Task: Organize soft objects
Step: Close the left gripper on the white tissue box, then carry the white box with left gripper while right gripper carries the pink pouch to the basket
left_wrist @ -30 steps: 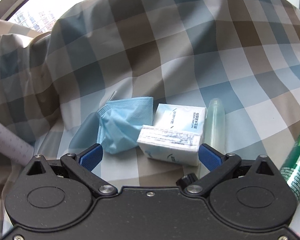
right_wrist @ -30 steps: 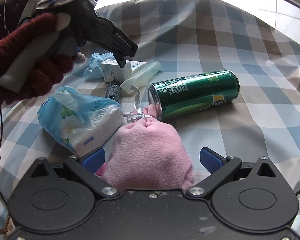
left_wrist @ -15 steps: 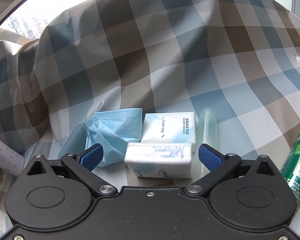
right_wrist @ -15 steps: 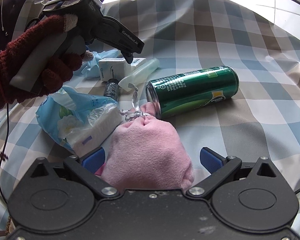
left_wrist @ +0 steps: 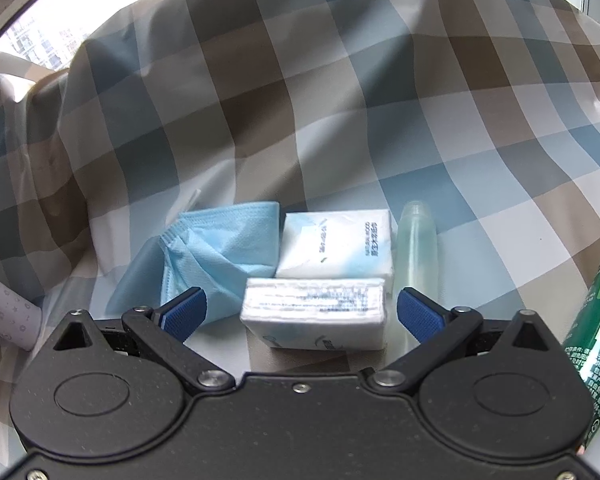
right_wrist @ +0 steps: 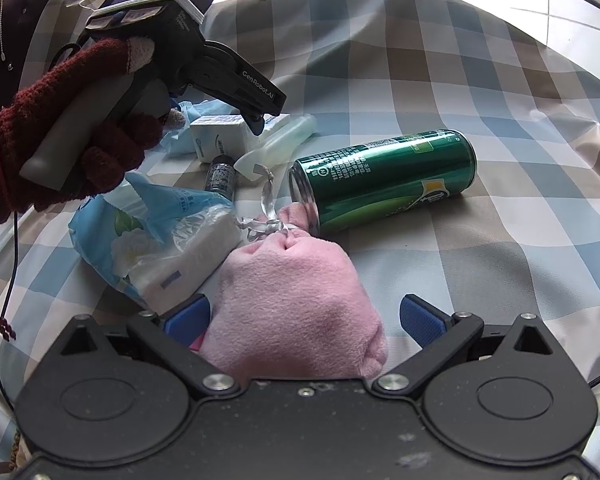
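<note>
two views from hand-held grippers over a blue, brown and white checked cloth (left_wrist: 340, 92) that covers the whole work surface.

left wrist view: the left gripper (left_wrist: 298, 312) has its blue-padded jaws spread wide, gripping nothing. between them lies a small white tissue pack (left_wrist: 314, 312), clear of both pads. a second tissue pack (left_wrist: 336, 242) lies flat just beyond it, the two touching. a crumpled blue face mask (left_wrist: 216, 248) sits to the left of the packs, its edge against the far pack. a pale translucent tube (left_wrist: 414, 244) lies along the right side of the packs, and a green can (left_wrist: 596, 344) shows at the right edge. a pale patterned roll (left_wrist: 4, 312) pokes in at the left edge.

right wrist view: the right gripper (right_wrist: 302, 320) is also wide open. a pink plush pouch (right_wrist: 296, 300), tied at its neck with silver ribbon (right_wrist: 266, 216), lies between the jaws; the right pad stands clear of it, and i cannot tell if the left pad touches. the pouch's neck touches the open end of the green can, which lies on its side. a blue floral tissue bag (right_wrist: 152, 240) lies just left of the pouch. farther back, a hand in a dark red knitted glove (right_wrist: 72, 128) holds the left gripper above the small packs, with a small dark bottle (right_wrist: 220, 174) nearby.
</note>
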A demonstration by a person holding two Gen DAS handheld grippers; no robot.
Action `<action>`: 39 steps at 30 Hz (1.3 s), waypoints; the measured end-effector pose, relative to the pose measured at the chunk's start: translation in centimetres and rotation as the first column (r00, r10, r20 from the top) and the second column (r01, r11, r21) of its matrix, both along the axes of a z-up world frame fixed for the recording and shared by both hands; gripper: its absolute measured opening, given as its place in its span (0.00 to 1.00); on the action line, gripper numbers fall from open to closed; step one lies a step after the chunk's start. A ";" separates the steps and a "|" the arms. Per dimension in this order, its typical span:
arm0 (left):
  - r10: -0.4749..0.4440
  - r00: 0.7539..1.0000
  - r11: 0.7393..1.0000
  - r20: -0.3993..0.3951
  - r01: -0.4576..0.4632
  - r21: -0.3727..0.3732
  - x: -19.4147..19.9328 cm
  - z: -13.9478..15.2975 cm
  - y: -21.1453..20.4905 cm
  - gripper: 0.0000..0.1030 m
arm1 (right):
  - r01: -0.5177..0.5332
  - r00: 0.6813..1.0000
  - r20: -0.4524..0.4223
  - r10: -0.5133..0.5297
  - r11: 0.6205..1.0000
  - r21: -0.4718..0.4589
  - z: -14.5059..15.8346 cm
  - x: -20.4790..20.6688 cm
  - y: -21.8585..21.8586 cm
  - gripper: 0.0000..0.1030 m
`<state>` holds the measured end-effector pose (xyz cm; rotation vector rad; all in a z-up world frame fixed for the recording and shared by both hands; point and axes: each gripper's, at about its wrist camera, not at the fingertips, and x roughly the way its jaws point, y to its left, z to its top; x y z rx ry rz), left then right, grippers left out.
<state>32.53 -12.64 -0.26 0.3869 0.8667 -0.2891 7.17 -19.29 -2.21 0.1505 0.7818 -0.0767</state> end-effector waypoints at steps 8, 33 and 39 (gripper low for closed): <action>0.015 0.998 0.998 -0.058 -0.019 -0.058 0.4 -0.7 0.6 0.69 | 0.001 1.000 0.003 -0.001 1.000 -0.012 -0.1 0.0 0.2 0.95; 0.203 0.979 0.960 -0.016 -0.202 -0.194 -12.8 7.5 10.5 0.69 | -0.060 0.998 0.014 0.060 0.998 0.036 -0.3 -0.1 0.2 0.65; 0.211 0.977 0.958 -0.032 -0.213 -0.193 -18.2 6.9 12.0 0.69 | -0.064 0.998 0.022 0.064 0.998 0.027 -0.4 -0.4 0.4 0.65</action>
